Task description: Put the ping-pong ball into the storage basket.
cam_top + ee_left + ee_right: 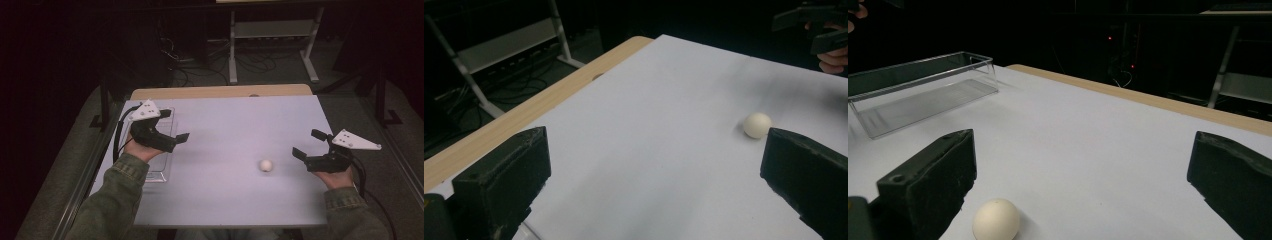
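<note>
- The white ball point(266, 165) lies on the white table point(235, 125), just beside the right gripper point(311, 145).
- Both grippers have their jaws wide apart and hold nothing.
- The left gripper point(177, 130) is above the clear tray point(167, 172).

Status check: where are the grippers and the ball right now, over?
Left gripper open, above the clear tray. Right gripper open, nearest the white ball. Ball loose on the table, untouched. Path clear.

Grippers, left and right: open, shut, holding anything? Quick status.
Left gripper: open, empty, above the clear tray.
Right gripper: open, empty, beside the white ball, not touching it.
</note>
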`<state>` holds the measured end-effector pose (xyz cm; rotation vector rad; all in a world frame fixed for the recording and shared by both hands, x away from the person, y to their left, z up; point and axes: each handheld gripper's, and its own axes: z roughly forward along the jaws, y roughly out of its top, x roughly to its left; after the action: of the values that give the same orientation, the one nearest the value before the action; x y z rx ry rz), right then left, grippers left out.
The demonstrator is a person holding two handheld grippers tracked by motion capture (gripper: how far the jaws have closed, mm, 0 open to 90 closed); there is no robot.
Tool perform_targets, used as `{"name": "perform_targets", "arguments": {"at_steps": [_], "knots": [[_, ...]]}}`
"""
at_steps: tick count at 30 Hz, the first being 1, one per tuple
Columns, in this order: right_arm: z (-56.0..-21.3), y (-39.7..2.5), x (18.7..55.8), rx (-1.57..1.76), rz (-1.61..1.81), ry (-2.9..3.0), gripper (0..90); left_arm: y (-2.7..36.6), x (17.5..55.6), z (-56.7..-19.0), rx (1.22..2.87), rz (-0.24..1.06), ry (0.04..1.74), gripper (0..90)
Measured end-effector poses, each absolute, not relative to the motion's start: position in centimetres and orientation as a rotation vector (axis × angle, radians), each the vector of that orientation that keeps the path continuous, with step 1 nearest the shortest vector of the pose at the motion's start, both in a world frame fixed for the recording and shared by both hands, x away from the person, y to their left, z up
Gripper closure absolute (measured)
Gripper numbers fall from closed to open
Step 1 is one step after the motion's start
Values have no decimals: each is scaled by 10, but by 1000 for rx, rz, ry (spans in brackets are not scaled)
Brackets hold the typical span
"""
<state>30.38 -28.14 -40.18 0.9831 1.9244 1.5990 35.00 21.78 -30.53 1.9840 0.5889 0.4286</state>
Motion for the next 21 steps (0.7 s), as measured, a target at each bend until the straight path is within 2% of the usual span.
{"name": "perform_targets", "arguments": {"at_steps": [21], "knots": [[-403, -281, 304, 980, 1601, 1935, 0, 173, 367, -300, 2065, 366, 497, 0]]}}
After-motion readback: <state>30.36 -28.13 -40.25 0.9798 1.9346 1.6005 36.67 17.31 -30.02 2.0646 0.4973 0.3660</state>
